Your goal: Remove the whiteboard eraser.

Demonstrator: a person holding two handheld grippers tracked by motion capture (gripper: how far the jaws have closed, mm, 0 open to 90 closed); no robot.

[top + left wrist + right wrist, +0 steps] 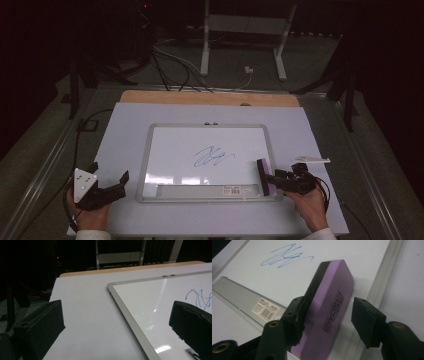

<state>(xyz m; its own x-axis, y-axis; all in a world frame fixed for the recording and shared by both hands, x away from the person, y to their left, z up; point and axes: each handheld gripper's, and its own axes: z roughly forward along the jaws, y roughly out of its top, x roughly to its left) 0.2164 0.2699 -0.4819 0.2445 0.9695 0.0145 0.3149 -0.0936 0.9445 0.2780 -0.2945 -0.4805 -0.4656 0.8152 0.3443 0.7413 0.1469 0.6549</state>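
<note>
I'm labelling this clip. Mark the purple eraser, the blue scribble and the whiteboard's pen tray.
purple eraser [329, 305]: right gripper view, on its purple printed face.
blue scribble [212, 157]: high view, on the middle of the strokes.
pen tray [200, 190]: high view, on the bare grey strip left of the label.

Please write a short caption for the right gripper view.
Right gripper holding a purple eraser over the whiteboard, near a blue scribble.
</note>
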